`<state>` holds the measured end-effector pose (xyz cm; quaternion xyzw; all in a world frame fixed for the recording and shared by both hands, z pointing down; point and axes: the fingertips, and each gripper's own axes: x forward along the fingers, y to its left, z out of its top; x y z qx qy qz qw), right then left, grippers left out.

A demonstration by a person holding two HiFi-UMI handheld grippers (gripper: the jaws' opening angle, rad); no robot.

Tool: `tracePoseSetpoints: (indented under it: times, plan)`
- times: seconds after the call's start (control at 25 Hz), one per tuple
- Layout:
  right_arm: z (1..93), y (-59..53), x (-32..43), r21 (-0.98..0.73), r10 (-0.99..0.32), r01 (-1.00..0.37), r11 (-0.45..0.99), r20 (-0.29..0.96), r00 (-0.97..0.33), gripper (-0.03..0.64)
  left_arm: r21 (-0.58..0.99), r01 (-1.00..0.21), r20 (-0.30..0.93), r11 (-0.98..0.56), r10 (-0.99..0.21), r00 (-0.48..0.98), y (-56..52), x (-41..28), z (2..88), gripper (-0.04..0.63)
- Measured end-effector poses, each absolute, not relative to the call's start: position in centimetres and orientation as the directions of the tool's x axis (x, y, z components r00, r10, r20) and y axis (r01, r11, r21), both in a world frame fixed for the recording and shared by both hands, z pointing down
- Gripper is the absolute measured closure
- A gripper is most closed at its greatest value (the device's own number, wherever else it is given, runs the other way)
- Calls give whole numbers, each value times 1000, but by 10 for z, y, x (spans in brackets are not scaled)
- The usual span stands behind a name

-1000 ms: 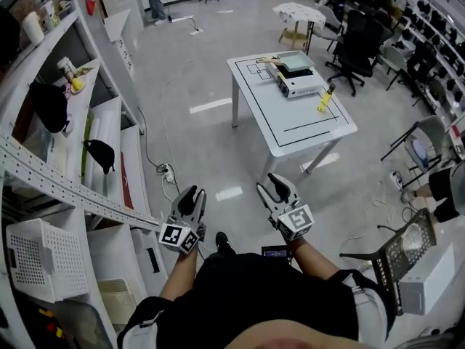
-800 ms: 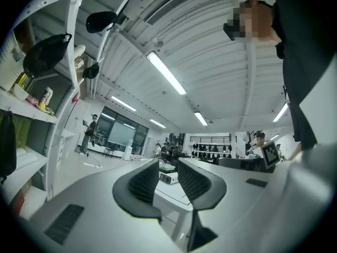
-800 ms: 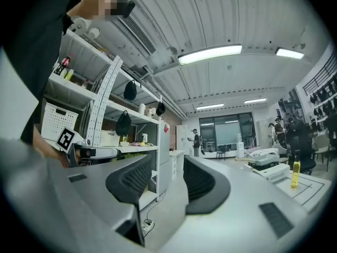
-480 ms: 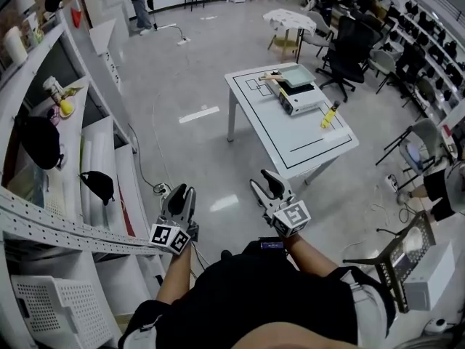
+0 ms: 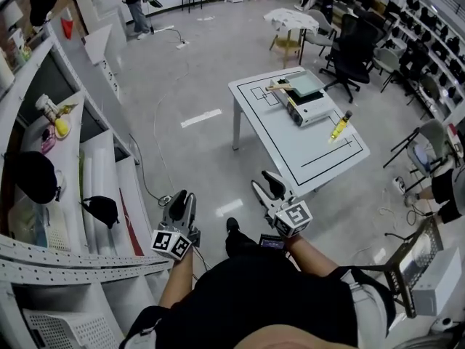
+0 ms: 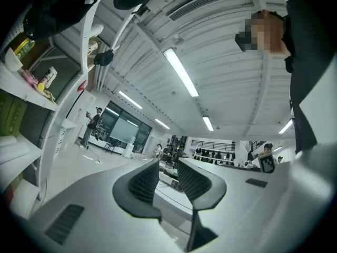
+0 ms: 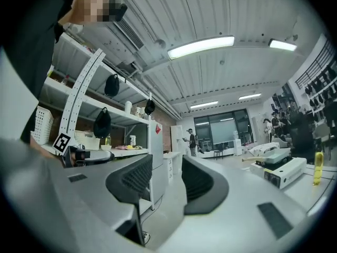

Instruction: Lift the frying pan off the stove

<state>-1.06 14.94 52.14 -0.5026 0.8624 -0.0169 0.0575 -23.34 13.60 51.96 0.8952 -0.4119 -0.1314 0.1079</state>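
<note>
While carried low with jaws parted and empty, left hand-held gripper (image 5: 182, 201) and right hand-held gripper (image 5: 266, 184) well apart from the frying pan (image 5: 304, 82), sitting on the stove (image 5: 317, 111) at the tabletop's (image 5: 312, 147) far end. Probably rigid, fairly heavy, pan-end weighted; best gripped firmly on the wooden handle (image 5: 278, 87), close to the pan.

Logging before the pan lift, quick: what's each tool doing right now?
Left tool: jaws slightly apart, holding nothing.
Right tool: open, holding nothing.
</note>
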Motion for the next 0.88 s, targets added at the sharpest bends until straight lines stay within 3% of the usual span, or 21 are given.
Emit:
tracePoseSetpoints:
  times: [0.88]
  plan:
    - [514, -151, 9, -132, -855, -845, 518, -98, -509, 433, 279, -710, -101, -647, -755, 648, -156, -206, 510, 486]
